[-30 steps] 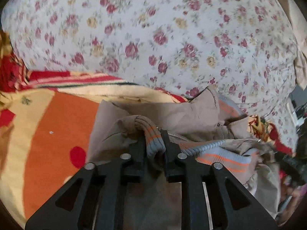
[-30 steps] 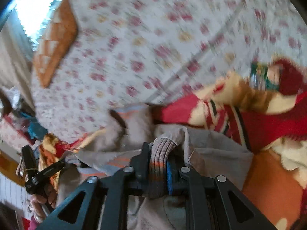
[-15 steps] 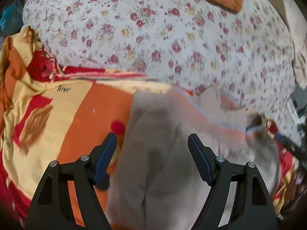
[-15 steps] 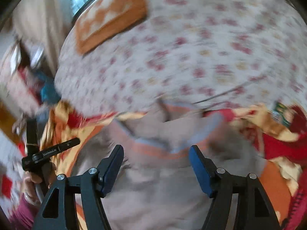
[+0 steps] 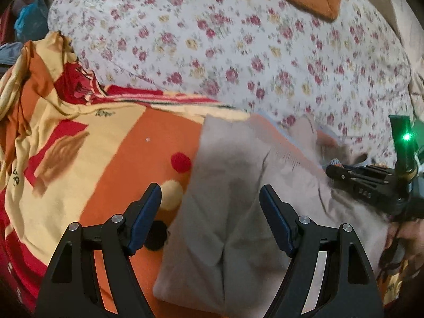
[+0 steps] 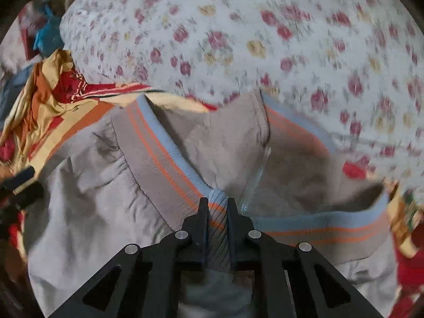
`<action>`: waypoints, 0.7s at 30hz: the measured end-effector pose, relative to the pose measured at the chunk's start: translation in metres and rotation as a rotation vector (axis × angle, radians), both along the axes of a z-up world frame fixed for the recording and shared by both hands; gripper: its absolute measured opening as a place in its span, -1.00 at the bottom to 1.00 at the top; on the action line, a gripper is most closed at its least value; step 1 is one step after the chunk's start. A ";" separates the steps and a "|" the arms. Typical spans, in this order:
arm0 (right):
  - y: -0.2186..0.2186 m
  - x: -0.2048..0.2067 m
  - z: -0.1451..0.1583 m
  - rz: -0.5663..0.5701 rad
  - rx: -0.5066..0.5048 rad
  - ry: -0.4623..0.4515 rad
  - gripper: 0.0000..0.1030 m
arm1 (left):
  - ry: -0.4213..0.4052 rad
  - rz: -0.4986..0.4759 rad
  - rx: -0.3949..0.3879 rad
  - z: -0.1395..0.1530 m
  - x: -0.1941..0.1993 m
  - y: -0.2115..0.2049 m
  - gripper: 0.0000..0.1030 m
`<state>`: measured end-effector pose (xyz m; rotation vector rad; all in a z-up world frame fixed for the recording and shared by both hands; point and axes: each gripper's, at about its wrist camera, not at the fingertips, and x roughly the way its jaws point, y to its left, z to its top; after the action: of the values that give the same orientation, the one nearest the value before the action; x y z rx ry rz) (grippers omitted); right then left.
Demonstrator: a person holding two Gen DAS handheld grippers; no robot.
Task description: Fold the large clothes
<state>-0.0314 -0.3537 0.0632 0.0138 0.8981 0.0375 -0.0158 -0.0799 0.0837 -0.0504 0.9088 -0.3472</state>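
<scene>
Your right gripper (image 6: 217,206) pinches the ribbed blue-and-orange-striped hem (image 6: 159,148) of the beige jacket (image 5: 233,212); your left gripper (image 5: 210,209) hovers wide open, empty, above it.

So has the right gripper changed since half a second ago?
Yes. Open over the jacket then, the right gripper is now shut on the jacket's striped ribbed band, closer to the floral quilt.
</scene>
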 end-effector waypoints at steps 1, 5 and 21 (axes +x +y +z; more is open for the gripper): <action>0.004 0.002 0.005 -0.004 -0.034 -0.035 -0.82 | -0.007 0.004 -0.011 0.002 0.000 0.001 0.50; -0.002 0.027 0.010 -0.087 -0.052 -0.100 -0.83 | -0.018 0.004 -0.013 0.001 0.003 0.000 0.50; -0.070 -0.056 0.033 -0.240 0.094 -0.162 -0.03 | 0.051 -0.030 0.096 -0.042 0.009 -0.019 0.50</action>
<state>-0.0878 -0.4240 0.0962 0.2030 0.7272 -0.1410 -0.0064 -0.0991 0.0416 0.0428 0.9759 -0.3313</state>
